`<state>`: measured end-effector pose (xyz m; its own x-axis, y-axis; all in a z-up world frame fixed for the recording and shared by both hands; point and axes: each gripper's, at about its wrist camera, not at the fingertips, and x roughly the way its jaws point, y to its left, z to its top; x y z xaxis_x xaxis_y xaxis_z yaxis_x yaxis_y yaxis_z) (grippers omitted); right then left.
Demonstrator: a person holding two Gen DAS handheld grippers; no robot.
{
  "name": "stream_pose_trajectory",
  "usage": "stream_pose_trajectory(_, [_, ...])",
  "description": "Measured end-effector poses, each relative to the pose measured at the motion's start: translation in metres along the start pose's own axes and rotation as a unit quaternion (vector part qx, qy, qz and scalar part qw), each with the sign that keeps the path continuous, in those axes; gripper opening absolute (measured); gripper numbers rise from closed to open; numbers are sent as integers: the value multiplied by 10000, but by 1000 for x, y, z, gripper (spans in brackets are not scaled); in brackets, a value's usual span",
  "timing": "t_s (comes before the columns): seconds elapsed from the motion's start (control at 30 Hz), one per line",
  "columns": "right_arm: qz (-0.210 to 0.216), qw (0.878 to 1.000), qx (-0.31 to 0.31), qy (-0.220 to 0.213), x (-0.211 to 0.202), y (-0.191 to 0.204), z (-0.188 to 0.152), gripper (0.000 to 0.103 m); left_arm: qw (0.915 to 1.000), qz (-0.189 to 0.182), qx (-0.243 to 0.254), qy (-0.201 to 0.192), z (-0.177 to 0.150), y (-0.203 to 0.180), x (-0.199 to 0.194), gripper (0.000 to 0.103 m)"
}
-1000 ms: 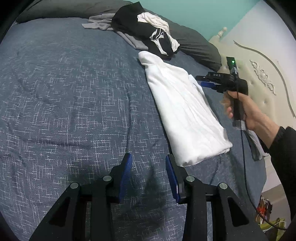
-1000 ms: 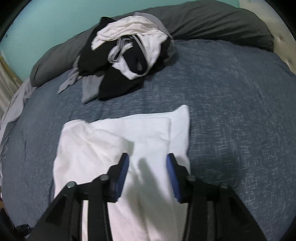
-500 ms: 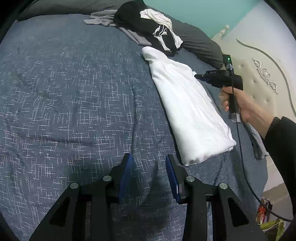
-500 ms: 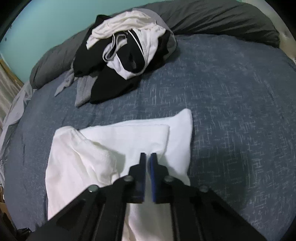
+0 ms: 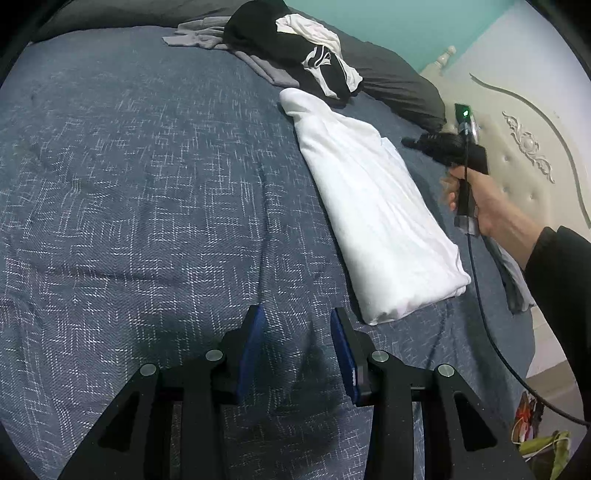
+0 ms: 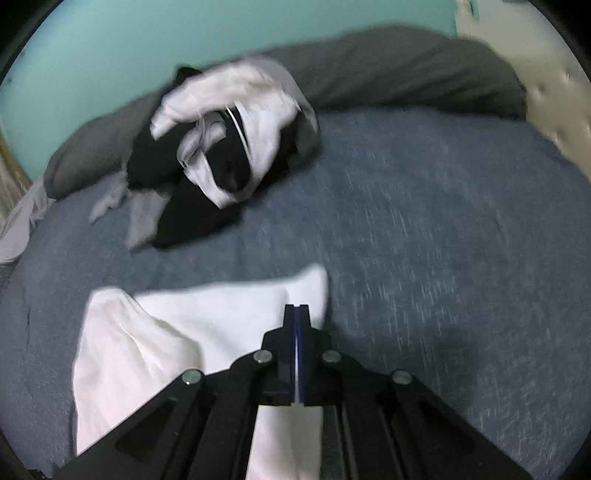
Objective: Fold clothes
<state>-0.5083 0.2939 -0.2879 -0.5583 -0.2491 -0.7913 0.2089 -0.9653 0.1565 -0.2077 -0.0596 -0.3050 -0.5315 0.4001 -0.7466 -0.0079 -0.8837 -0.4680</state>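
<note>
Left tongs (image 5: pixel 295 345): released, pads apart, nothing between them, hovering over the bare blue bedspread (image 5: pixel 129 203) near left. Folded white garment (image 5: pixel 373 206): lying flat as a long rectangle right of centre on the bed. Unfolded clothes pile (image 5: pixel 295 51): far centre, against the grey pillow (image 5: pixel 399 88). Right tongs (image 6: pixel 296 314): clenched, pads together, empty, above the garment's far edge. Risks: dragging clenched tips across the top layer and undoing the fold; trailing cable (image 5: pixel 480 314) snagging the near corner.

Teal wall (image 5: pixel 376 22), cream tufted headboard (image 5: pixel 524 155), blue bedspread (image 5: pixel 147 184).
</note>
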Motion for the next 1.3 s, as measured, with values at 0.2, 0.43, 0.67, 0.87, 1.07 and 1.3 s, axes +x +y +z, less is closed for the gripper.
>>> stream_pose_trajectory(0.2, [433, 9985, 294, -151, -1, -5, 2, 1, 10000, -6, 0, 29, -1, 0, 1, 41])
stream_pose_trajectory(0.43, [496, 9981, 196, 300, 21, 12, 9, 36, 10000, -9, 33, 45, -1, -1, 2, 41])
stream_pose_trajectory(0.67, [347, 9988, -36, 350, 31, 23, 3, 1, 10000, 13, 25, 54, 0, 1, 2, 41])
stream_pose_trajectory(0.87, [-51, 9999, -92, -33, 21, 17, 11, 1, 10000, 16, 21, 67, -1, 5, 0, 41])
stream_pose_trajectory(1.07, [-222, 9990, -10, 376, 40, 12, 6, 1, 10000, 10, 40, 74, -1, 5, 0, 41])
stream_pose_trajectory(1.3, [209, 9997, -34, -89, 6, 17, 19, 40, 10000, -3, 53, 76, -1, 1, 0, 41])
